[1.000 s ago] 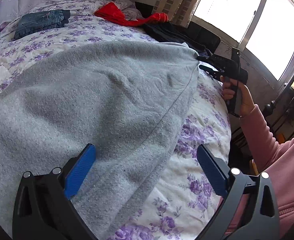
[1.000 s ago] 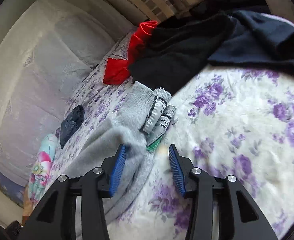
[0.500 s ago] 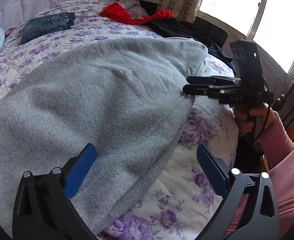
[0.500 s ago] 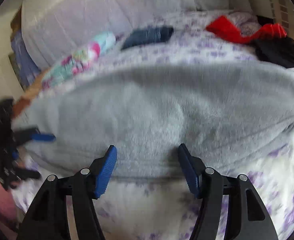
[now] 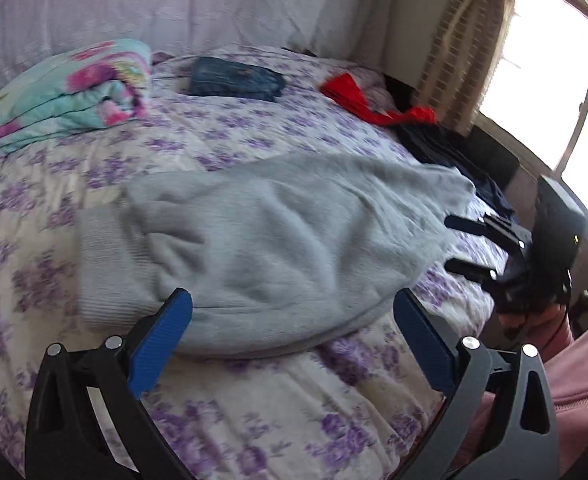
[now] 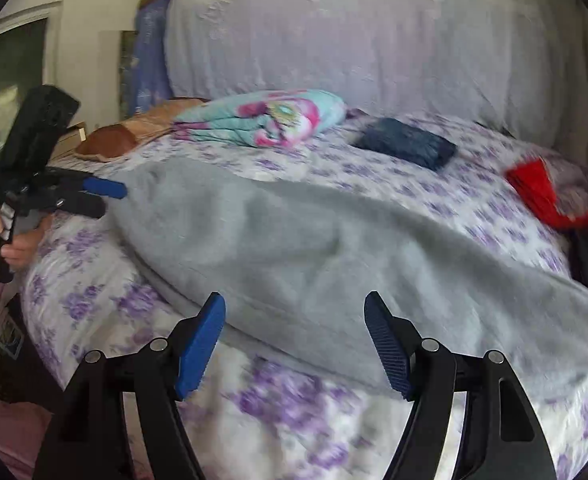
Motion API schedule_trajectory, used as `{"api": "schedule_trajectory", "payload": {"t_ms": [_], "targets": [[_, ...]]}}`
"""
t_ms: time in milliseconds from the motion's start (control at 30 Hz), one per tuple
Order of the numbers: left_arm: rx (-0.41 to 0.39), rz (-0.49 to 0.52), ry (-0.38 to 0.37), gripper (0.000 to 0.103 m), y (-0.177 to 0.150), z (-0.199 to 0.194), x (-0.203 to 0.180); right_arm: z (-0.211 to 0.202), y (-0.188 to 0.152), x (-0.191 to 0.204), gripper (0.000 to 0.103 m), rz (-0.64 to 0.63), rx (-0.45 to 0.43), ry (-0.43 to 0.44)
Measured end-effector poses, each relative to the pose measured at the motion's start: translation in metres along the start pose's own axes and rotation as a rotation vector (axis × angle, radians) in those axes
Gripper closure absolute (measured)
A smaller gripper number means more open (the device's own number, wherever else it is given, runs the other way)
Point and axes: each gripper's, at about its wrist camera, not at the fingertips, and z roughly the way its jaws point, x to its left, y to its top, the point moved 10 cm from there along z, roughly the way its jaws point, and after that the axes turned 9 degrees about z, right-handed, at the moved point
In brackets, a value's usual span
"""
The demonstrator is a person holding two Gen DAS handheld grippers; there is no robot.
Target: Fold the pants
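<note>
Grey fleece pants (image 5: 278, 248) lie lengthwise across floral bedspread (image 5: 254, 408), ribbed cuff at left end. Left gripper (image 5: 290, 344) gaping, empty. Right gripper (image 6: 294, 344) jaws just opening, nothing between (each near one end, likely for next fold).

The grey pants (image 5: 278, 240) are made of a soft, fleecy, matt knit, finished with a ribbed cuff (image 5: 106, 268). The bed (image 5: 254, 400) is covered in matt printed cloth with purple flowers. The left tongs (image 5: 294, 344) and right tongs (image 6: 294, 344) are built of black, faintly shiny plastic, fitted with ridged blue pads (image 6: 200, 344) and bright metal pins. Coarse denim is seen in the folded jeans (image 5: 234, 84).
</note>
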Motion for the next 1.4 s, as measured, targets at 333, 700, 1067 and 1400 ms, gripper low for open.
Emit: {"api": "schedule_trajectory", "payload": {"t_ms": [333, 700, 1067, 1400], "targets": [[-0.03, -0.357, 0.058, 0.005, -0.033, -0.026, 0.073, 0.078, 0.007, 0.14, 0.032, -0.467, 0.059, 0.081], [0.007, -0.507, -0.16, 0.005, -0.034, 0.022, 0.062, 0.088, 0.022, 0.132, 0.079, -0.481, 0.039, -0.016], [-0.057, -0.594, -0.16, 0.056, -0.015, 0.044, 0.077, 0.088, 0.013, 0.132, 0.078, -0.47, 0.032, -0.038], [-0.207, -0.494, 0.035, 0.068, -0.006, -0.026, 0.105, 0.105, 0.03, 0.184, 0.062, -0.452, 0.002, 0.118]]}}
